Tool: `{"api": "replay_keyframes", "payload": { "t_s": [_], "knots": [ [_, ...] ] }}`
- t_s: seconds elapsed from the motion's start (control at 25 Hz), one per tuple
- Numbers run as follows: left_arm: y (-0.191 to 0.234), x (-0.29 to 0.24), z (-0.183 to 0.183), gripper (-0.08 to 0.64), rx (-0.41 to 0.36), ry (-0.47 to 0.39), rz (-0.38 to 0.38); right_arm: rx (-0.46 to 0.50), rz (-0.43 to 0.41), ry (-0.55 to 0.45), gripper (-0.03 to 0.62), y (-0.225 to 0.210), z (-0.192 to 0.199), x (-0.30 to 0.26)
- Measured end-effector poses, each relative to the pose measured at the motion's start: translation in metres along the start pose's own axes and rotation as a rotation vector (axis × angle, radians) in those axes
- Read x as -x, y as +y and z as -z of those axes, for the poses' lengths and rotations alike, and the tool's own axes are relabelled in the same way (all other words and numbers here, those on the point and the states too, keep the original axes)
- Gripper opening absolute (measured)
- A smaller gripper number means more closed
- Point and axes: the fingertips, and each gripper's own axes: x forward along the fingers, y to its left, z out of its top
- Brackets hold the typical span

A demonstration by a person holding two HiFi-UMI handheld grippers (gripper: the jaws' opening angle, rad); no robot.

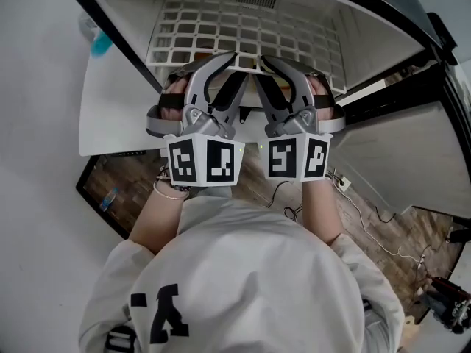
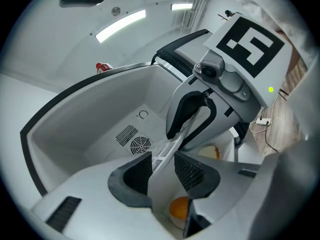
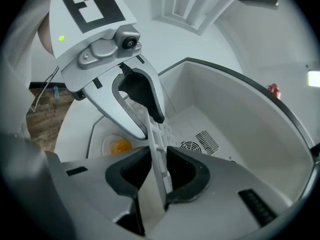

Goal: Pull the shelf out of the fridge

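The white grid shelf (image 1: 221,28) lies inside the open fridge, its front edge toward me. My left gripper (image 1: 229,63) and right gripper (image 1: 263,63) sit side by side on that front edge, near its middle. In the left gripper view the shelf edge (image 2: 172,146) runs between my left gripper's jaws (image 2: 162,171), which are shut on it, and the right gripper (image 2: 182,134) clamps it just beyond. In the right gripper view the shelf edge (image 3: 155,139) stands between my right gripper's jaws (image 3: 157,171), also shut on it, with the left gripper (image 3: 150,121) just ahead.
The fridge's back wall carries a round fan vent (image 2: 140,145). Below the shelf sits a bowl with something orange in it (image 3: 119,146). The fridge door (image 1: 397,160) hangs open at the right. Cables (image 1: 353,204) trail over the wooden floor.
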Motion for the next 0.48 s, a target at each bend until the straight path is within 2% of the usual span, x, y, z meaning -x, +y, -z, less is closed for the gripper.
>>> {"api": "replay_keyframes", "payload": {
  "t_s": [0.48],
  "knots": [
    [-0.015,0.032,-0.011,0.144,-0.019,-0.009,-0.035,0.024,0.023,-0.021,0.107,0.014,-0.012,0.033]
  ]
}}
